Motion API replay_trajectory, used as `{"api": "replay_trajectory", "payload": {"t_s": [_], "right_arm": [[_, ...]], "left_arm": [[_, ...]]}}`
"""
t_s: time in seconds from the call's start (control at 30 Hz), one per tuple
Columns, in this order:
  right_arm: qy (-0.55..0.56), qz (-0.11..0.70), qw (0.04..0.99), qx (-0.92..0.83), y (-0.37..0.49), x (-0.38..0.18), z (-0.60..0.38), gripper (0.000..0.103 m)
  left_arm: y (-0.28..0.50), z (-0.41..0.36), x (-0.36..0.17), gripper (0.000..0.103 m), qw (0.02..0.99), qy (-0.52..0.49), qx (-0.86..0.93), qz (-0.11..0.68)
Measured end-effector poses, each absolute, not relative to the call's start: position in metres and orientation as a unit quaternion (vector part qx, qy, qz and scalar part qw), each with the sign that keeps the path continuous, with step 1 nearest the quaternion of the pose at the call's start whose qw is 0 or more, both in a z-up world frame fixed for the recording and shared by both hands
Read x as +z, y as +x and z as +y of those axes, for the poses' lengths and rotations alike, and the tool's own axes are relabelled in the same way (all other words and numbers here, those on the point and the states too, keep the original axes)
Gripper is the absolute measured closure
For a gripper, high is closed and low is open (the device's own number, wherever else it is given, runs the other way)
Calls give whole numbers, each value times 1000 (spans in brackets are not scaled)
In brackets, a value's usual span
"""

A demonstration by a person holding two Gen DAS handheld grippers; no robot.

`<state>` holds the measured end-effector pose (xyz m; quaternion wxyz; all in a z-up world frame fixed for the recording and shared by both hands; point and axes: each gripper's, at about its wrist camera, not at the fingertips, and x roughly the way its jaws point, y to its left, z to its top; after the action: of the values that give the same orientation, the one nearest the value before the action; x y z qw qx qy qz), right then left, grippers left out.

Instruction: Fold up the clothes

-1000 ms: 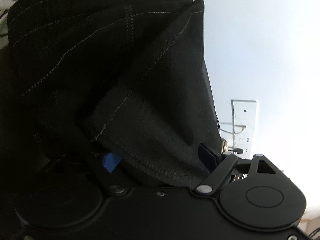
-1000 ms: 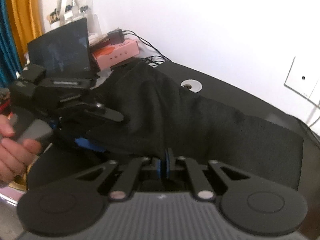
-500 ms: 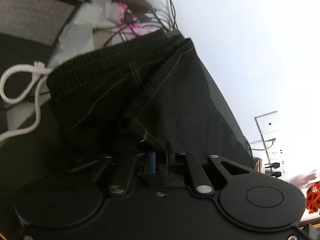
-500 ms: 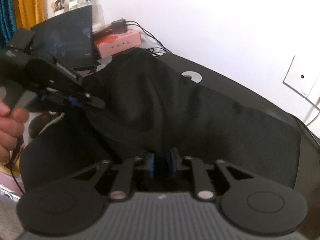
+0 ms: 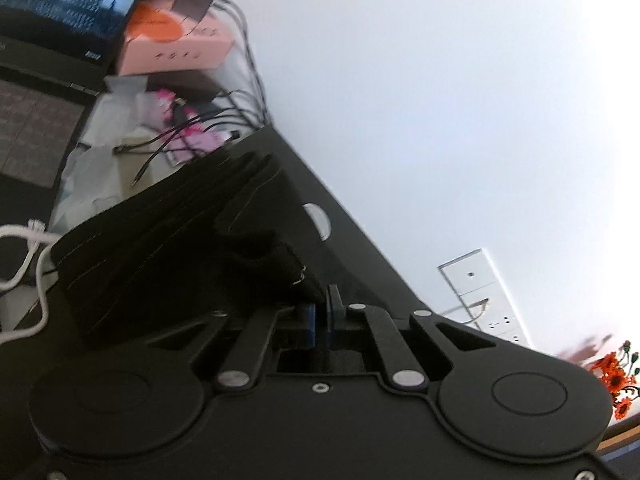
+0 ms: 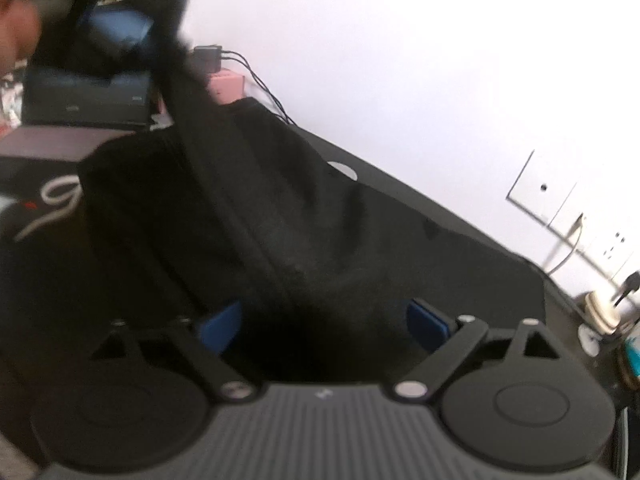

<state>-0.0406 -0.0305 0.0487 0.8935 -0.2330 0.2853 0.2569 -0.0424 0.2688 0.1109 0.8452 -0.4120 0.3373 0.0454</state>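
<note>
In the left wrist view, a white drawstring cord loops at nine o'clock beside the dark garment, a black piece with pale contrast stitching that lies bunched on the black worktop. At ten to eleven o'clock stand a laptop, a pink box and a tangle of black cables. The left gripper is clenched on a hemmed corner of the garment, its blue-padded fingers pressed together with cloth pinched between them. At three to four o'clock a white wall socket panel sits on the white wall, and orange flowers show at the far right edge.

In the right wrist view, a blurred hand at ten o'clock holds the other gripper raised, with the garment hanging from it and draping down across the worktop toward the centre. A laptop and the pink box sit behind at eleven o'clock. The right gripper is released, its blue pads spread wide apart with the dark cloth lying loosely between them, not pinched. At three o'clock are wall sockets with a plugged cable.
</note>
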Motion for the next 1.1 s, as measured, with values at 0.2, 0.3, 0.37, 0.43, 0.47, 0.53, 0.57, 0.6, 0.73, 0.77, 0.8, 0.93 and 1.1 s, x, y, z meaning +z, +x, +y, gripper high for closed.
{"api": "replay_trajectory", "payload": {"t_s": [0.2, 0.3, 0.37, 0.43, 0.47, 0.53, 0.57, 0.6, 0.73, 0.77, 0.8, 0.93, 1.1], "right_arm": [[-285, 260, 899, 205, -46, 26, -7, 10], [-296, 282, 899, 158, -42, 24, -34, 11], [-303, 296, 897, 127, -39, 23, -52, 16], [-310, 310, 894, 95, -37, 22, -70, 22], [-313, 317, 892, 79, -36, 21, -80, 25], [-319, 330, 887, 47, -33, 20, -98, 34], [-322, 337, 884, 31, -32, 19, -107, 37], [-324, 344, 881, 16, -30, 19, -116, 44], [-285, 395, 873, 17, -31, 15, -154, 82], [-285, 400, 871, 26, -34, 14, -156, 87], [-284, 406, 868, 36, -36, 12, -158, 90], [-304, 435, 844, 77, -39, 13, -159, 92], [-259, 455, 818, 239, -21, 80, -151, 54]], "left_arm": [[-44, 271, 119, 99, 850, -409, 33, 331], [-42, 277, 116, 99, 846, -415, 36, 334], [-42, 281, 113, 99, 842, -420, 40, 336], [-43, 285, 109, 99, 839, -423, 45, 338], [-43, 286, 107, 99, 838, -425, 49, 340], [-44, 290, 103, 99, 834, -428, 56, 343], [-44, 293, 100, 99, 832, -430, 58, 345], [-45, 295, 96, 99, 830, -431, 62, 348], [-49, 301, 81, 99, 820, -433, 77, 367], [-51, 302, 77, 99, 818, -432, 82, 372], [-54, 303, 74, 99, 817, -428, 88, 376], [-67, 303, 59, 99, 816, -406, 104, 397], [-80, 297, 51, 99, 835, -368, 108, 395]]}}
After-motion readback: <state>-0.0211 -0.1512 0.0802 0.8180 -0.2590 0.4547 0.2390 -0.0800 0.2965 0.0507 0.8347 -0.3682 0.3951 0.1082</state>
